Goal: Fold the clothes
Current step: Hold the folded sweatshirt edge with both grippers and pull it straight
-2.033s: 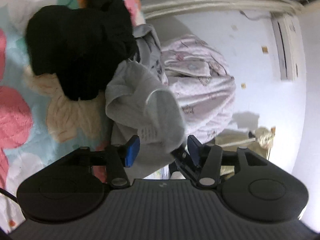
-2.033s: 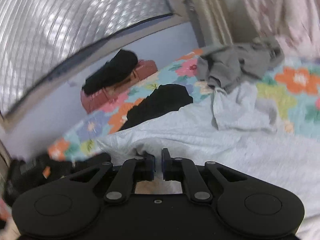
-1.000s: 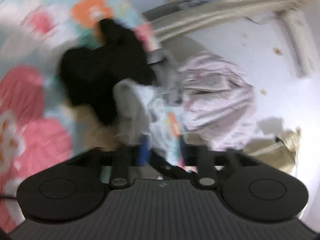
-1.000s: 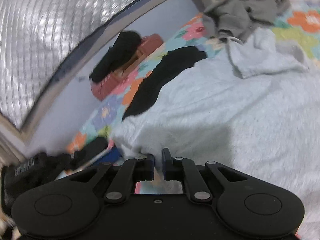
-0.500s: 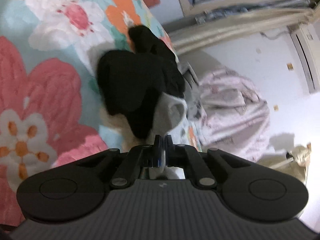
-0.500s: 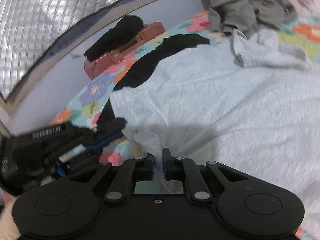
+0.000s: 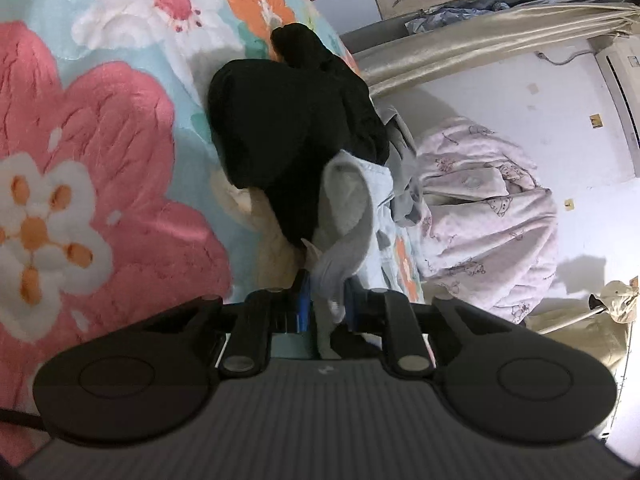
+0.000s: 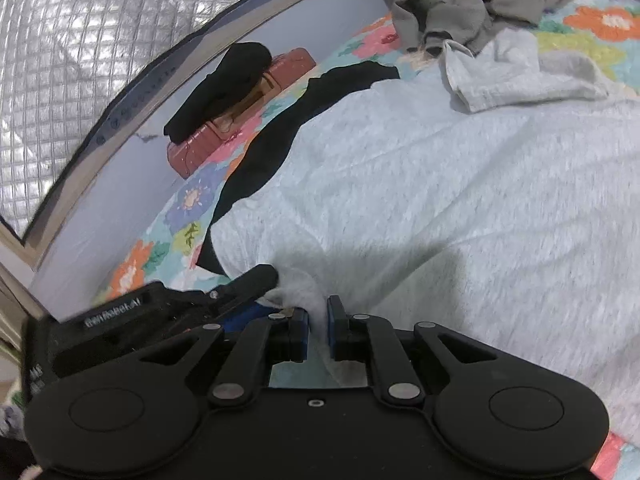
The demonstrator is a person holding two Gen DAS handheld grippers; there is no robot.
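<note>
Grey shirt (image 8: 460, 208) spread wide over flowered bedspread (image 7: 100, 152), covering most of right wrist view. Right gripper (image 8: 318, 330) low at near hem, blue pads nearly together with a fold of that pale grey cloth pinched between them. Left gripper (image 7: 325, 304) just beside it, seen in right wrist view as a black body at lower left (image 8: 168, 312), tip touching the same bunched hem. Jaws of left gripper opening, a twisted strip of grey fabric standing between blue pads; whether pads press on it or only flank it, hard to tell, though cloth fills the narrow gap. Black garment (image 7: 288, 136) heaped beyond the left fingers, lying on the bedspread and partly tucked under the grey shirt's far edge (image 8: 256, 160). Darker grey clothing (image 8: 472, 4) crumpled at far side of bed, touching the shirt's folded sleeve (image 8: 516, 72). Pale pink patterned garment (image 7: 488, 208) piled at bed's edge near white wall. Red-brown case (image 8: 240, 116) against lilac wall with another black item (image 8: 224, 84) draped on top. Quilted silver covering (image 8: 80, 52) above. Beige curtain (image 7: 480, 40) bunched along upper part of left wrist view.
</note>
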